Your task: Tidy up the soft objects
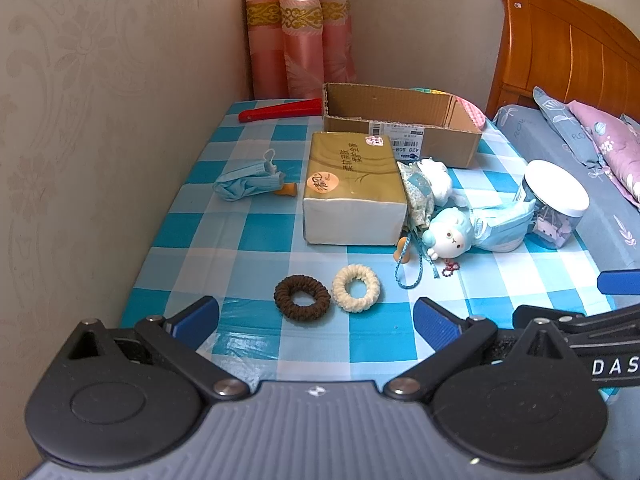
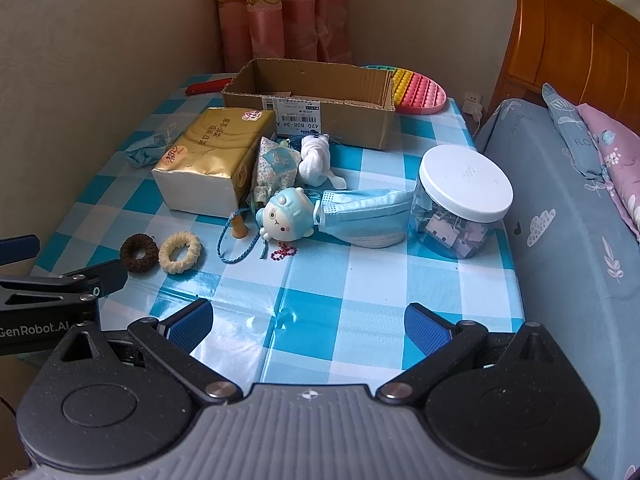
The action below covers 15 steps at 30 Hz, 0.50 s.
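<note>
On the blue checked table [image 1: 256, 232] [image 2: 360, 280] lie a brown scrunchie [image 1: 302, 297] [image 2: 139, 252], a cream scrunchie [image 1: 356, 287] [image 2: 179, 252], a blue sheep toy [image 1: 448, 236] [image 2: 286, 216], a blue face mask [image 1: 502, 224] [image 2: 366, 216], a crumpled blue mask [image 1: 248, 178] [image 2: 144, 148], a floral pouch [image 1: 418, 194] [image 2: 274, 168] and a white plush [image 1: 440, 180] [image 2: 316, 158]. An open cardboard box [image 1: 400, 120] [image 2: 312, 96] stands at the back. My left gripper [image 1: 316, 320] is open, just short of the scrunchies. My right gripper [image 2: 308, 324] is open over bare cloth.
A gold tissue pack [image 1: 354, 188] [image 2: 212, 160] sits mid-table. A clear jar with a white lid [image 1: 554, 200] [image 2: 464, 204] stands at the right. A red object [image 1: 280, 111] and a pop-it toy [image 2: 418, 90] lie at the back. A bed [image 2: 568, 220] adjoins the right edge; walls are left.
</note>
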Motion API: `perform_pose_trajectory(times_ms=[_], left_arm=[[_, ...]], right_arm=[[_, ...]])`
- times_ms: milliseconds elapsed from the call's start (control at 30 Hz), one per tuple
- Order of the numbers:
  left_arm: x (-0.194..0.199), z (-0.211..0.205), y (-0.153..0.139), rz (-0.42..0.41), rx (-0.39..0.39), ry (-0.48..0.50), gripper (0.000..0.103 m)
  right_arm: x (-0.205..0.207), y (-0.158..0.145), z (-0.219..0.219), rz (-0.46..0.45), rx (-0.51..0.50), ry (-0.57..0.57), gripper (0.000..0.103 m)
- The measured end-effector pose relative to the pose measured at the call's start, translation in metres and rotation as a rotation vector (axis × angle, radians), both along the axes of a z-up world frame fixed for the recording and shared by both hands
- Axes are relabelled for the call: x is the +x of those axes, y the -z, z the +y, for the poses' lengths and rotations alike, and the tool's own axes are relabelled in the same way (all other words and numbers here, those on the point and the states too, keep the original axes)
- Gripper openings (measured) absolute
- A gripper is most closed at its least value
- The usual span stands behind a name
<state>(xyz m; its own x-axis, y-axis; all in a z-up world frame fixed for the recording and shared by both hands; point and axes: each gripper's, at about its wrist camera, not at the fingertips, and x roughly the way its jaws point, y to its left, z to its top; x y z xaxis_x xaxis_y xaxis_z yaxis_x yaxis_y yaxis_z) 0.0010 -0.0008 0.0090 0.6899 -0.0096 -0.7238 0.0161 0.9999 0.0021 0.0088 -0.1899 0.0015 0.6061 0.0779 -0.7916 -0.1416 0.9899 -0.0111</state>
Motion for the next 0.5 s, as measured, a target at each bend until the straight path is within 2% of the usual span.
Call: perform_pose_trajectory(times_ms=[500], left_arm=[[0.0039, 0.0007, 0.0033, 0.000, -0.003, 0.018, 0.102]], right_arm=[[0.0017, 0.0017, 0.0009, -0.027, -0.021, -0.031, 0.103]])
